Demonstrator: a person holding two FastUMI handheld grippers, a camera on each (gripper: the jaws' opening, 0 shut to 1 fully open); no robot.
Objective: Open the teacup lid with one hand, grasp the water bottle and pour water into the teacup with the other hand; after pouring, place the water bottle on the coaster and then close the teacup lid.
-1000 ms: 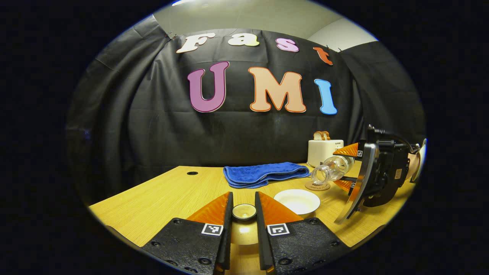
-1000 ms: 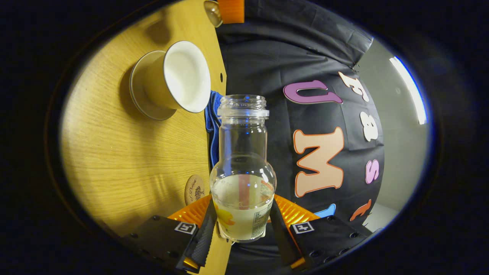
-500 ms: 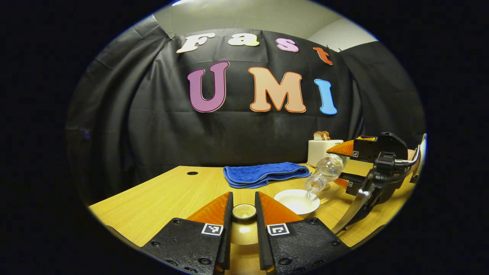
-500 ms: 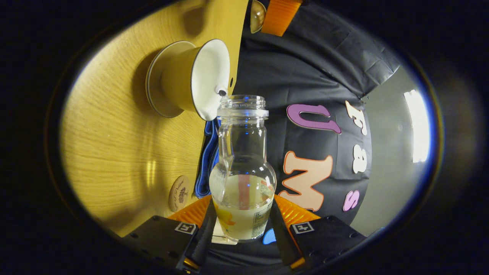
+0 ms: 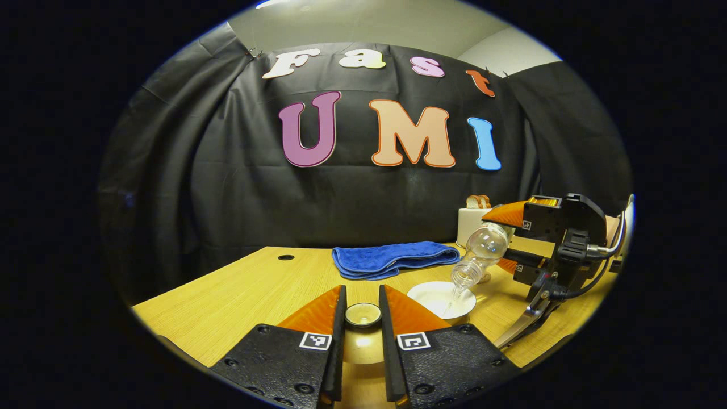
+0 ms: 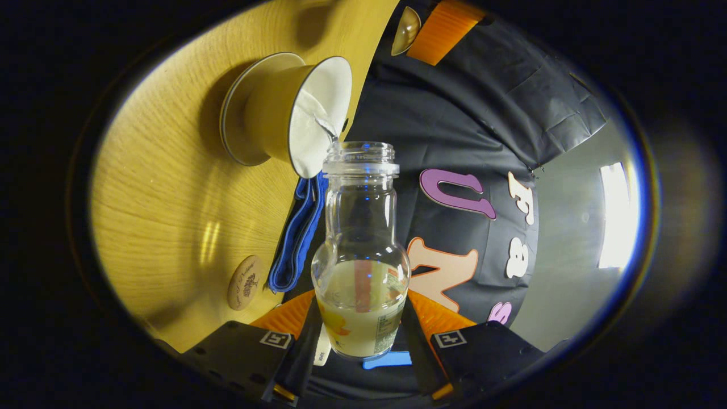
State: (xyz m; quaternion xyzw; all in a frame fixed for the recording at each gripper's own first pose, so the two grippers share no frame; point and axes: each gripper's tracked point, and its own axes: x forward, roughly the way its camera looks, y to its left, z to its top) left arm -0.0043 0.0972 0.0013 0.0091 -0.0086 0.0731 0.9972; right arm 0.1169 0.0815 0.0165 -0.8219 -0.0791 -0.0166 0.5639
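Observation:
My left gripper (image 5: pixel 362 309) is shut on the knob of the tan teacup lid (image 5: pixel 363 345), holding it low over the table, left of the cup. The open white teacup (image 5: pixel 440 298) stands on its saucer just to the right. My right gripper (image 6: pixel 360 318) is shut on the clear water bottle (image 6: pixel 360 255), which is tipped with its mouth over the cup rim. A thin stream of water runs into the teacup (image 6: pixel 318 108). In the left gripper view the right gripper (image 5: pixel 500 241) holds the tilted bottle (image 5: pixel 480 255) above the cup. The round coaster (image 6: pixel 244 282) lies on the table nearer the right gripper.
A folded blue towel (image 5: pixel 392 258) lies behind the cup on the wooden table (image 5: pixel 255 289). A white toaster (image 5: pixel 474 221) with bread stands at the back right. The right gripper view also catches the left gripper's orange finger (image 6: pixel 440 31) far off.
The right gripper tipped the bottle further and lowered its mouth to the cup rim; water now streams into the cup. The left gripper with the lid stayed still.

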